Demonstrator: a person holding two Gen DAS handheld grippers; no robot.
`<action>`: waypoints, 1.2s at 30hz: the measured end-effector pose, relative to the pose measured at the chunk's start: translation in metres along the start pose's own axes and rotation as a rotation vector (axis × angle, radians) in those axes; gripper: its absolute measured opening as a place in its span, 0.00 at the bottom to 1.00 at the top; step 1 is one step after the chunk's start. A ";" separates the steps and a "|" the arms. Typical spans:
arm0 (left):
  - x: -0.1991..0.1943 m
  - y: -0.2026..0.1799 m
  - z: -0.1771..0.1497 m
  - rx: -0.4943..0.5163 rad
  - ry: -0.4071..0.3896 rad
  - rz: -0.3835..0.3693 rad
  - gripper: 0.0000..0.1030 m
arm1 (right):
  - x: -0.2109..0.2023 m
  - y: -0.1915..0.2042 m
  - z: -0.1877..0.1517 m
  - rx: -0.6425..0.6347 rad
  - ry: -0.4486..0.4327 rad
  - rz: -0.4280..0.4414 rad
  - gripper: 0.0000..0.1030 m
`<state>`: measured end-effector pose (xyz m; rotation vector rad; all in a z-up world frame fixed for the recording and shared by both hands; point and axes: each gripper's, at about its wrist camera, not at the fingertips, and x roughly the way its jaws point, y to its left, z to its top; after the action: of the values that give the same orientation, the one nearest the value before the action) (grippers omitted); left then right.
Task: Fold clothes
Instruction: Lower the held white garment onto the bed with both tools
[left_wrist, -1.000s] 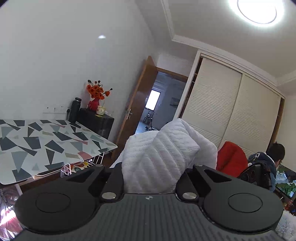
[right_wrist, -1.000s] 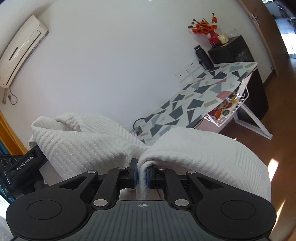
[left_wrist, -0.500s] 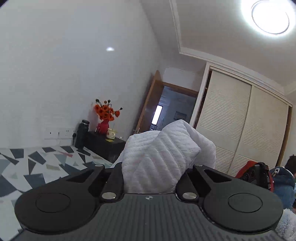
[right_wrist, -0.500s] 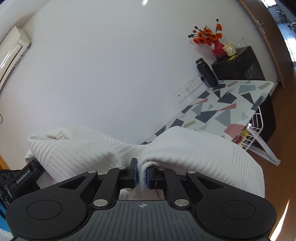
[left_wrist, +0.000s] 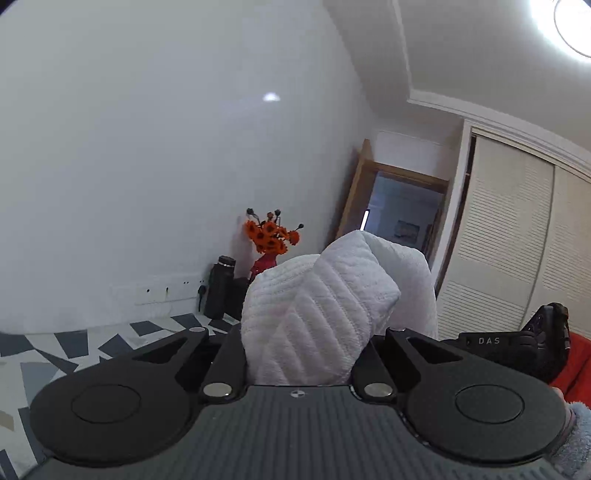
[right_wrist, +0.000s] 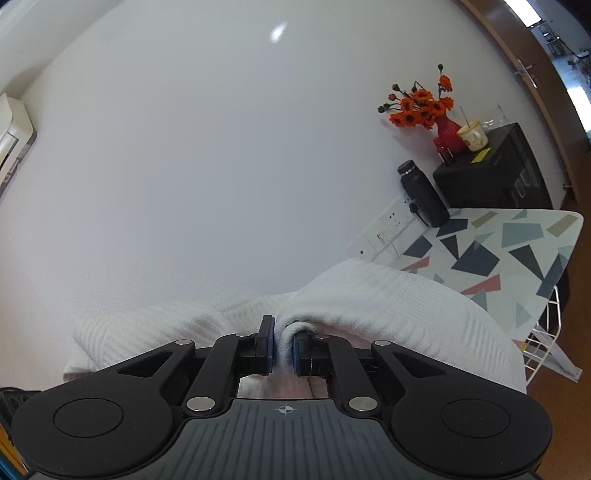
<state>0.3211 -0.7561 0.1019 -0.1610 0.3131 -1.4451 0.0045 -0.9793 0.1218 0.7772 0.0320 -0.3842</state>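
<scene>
A white ribbed knit garment (left_wrist: 321, 306) bulges up between the fingers of my left gripper (left_wrist: 299, 354), which is shut on a thick bunch of it; the fingertips are hidden under the cloth. In the right wrist view the same white garment (right_wrist: 388, 306) drapes over both sides of my right gripper (right_wrist: 283, 347), whose blue pads (right_wrist: 270, 345) pinch a fold of it. Both grippers are held high, tilted up toward the wall. The other gripper's black body (left_wrist: 517, 347) shows at the right of the left wrist view.
A table with a triangle-patterned top (right_wrist: 517, 254) stands below, with a white wire rack (right_wrist: 546, 339) under its edge. A black bottle (right_wrist: 424, 195), a black cabinet (right_wrist: 495, 177) with a red vase of orange flowers (right_wrist: 424, 107) and a cup, an open door (left_wrist: 402, 218) and a wardrobe (left_wrist: 517, 236) stand beyond.
Both grippers have risen and tilted upward with the garment still held; the table has dropped lower in both views and more wall and ceiling show.
</scene>
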 end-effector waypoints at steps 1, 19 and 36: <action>0.006 0.003 0.001 -0.003 0.004 0.016 0.11 | 0.011 -0.005 0.008 -0.008 0.002 0.015 0.08; 0.195 0.049 0.002 -0.005 0.104 0.488 0.12 | 0.250 -0.113 0.132 -0.227 0.120 0.122 0.09; 0.292 0.123 -0.155 -0.314 0.545 0.705 0.13 | 0.398 -0.254 0.005 -0.527 0.550 -0.189 0.09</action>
<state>0.4172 -1.0173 -0.1144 0.0944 0.9425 -0.7071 0.2857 -1.2767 -0.1139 0.3360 0.6998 -0.3104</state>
